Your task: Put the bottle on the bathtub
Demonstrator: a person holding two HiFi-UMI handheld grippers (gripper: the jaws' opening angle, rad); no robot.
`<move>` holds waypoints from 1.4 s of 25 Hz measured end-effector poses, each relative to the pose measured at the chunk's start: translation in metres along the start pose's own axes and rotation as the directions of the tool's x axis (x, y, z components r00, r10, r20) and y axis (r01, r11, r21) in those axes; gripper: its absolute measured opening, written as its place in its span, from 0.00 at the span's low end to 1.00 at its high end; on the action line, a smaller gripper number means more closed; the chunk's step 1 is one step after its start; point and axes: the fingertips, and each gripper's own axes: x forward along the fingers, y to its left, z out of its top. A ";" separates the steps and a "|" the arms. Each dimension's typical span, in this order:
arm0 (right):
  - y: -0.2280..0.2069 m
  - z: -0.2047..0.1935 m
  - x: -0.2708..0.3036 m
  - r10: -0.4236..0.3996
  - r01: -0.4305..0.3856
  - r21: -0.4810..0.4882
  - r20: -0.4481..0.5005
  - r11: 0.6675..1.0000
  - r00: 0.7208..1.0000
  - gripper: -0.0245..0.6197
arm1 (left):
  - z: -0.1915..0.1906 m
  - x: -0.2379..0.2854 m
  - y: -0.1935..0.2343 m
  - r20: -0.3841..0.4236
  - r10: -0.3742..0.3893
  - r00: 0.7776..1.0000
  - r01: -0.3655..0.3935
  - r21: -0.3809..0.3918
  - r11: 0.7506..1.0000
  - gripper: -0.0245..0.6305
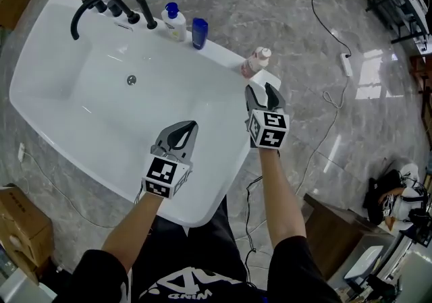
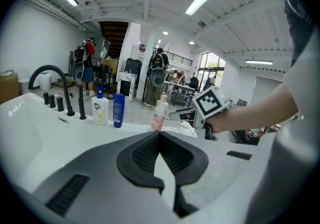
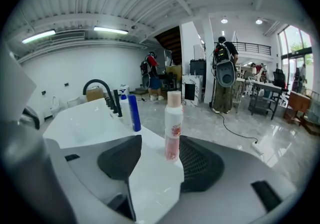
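Left gripper (image 1: 190,126): jaws pressed together, empty, hovering over near tub edge. Right gripper (image 1: 262,92): jaws spread, gripping nothing, tips just short of pink bottle (image 1: 256,62). Bottle upright on right-hand rim corner of bathtub (image 1: 202,187); placement judged done. Good practice: jaws wide, retreat straight back, no brushing bottle. Beyond: blue bottle (image 1: 199,33), pump bottle (image 1: 175,23), black faucet (image 1: 101,5).

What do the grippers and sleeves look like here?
The left gripper and right gripper are grey with dark ribbed pads; each carries a white cube with black square markers. The person wears black short sleeves.
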 end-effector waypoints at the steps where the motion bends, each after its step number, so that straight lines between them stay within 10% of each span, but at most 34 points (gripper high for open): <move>1: 0.004 0.002 -0.014 -0.003 0.003 -0.011 0.018 1.000 1.000 0.42 | 0.002 -0.003 -0.003 0.002 -0.003 1.000 0.003 0.003 1.000 0.05; 35: 0.141 0.057 -0.332 0.107 -0.126 0.040 0.310 0.991 0.945 0.41 | 0.087 -0.189 -0.082 0.119 -0.157 0.980 0.143 0.120 0.982 0.05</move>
